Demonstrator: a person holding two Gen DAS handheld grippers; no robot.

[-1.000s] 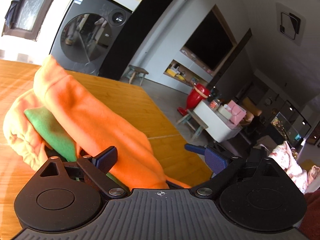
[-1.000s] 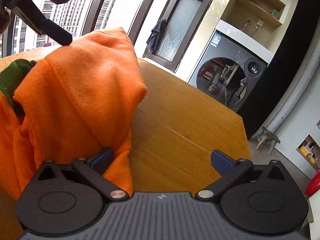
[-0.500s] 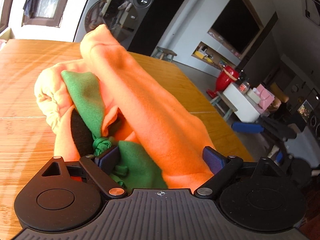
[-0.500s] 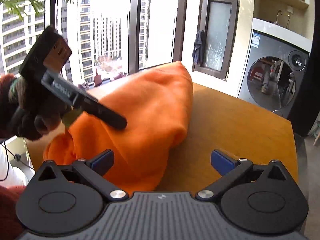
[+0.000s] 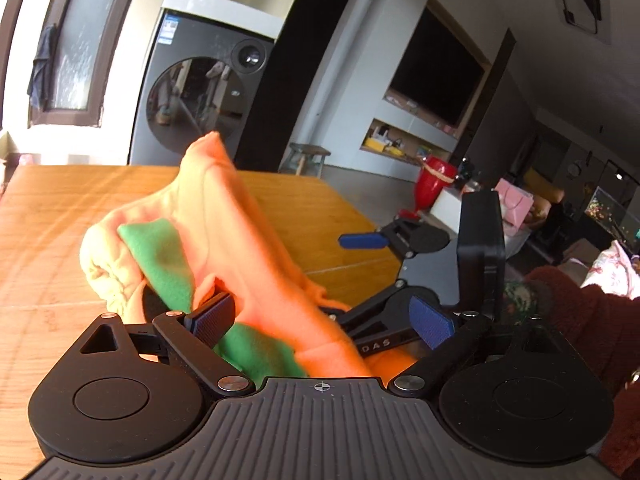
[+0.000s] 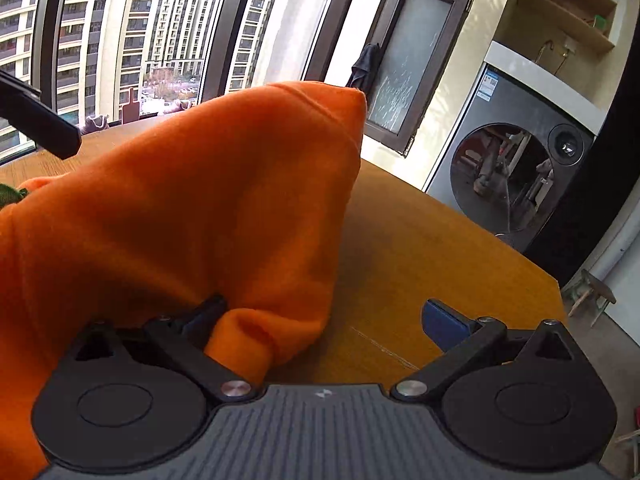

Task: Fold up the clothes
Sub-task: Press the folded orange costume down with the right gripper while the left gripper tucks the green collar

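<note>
An orange hoodie [image 5: 240,240] is lying in a heap on the wooden worktop [image 5: 60,208]. Its green lining [image 5: 164,256] is being shown where the cloth is turned back, and 1 corner is being pushed up into a point.

The left gripper [image 5: 320,320] is being held wide open. Cloth is lying between its 2 blue pads [image 5: 212,316], but it is not being pinched. The orange and green cloth is touching the left pad, while the right pad is being kept apart from it.

The right gripper [image 6: 324,316] is being held wide open too. In the right wrist view, the hoodie [image 6: 200,216] is bunched against its left finger and is hiding that pad. Its right pad [image 6: 444,324] is being held over bare worktop [image 6: 420,260], clear of the cloth.

In the left wrist view, the right gripper [image 5: 384,276] is being seen from the side, at the right of the hoodie. It is being held by a hand in a dark red sleeve [image 5: 580,320].

A grey washer [image 5: 200,96] is standing behind the worktop. A small stool [image 5: 308,156] is being seen beside it. Tall buildings [image 6: 120,40] are being seen through the big windows.
</note>
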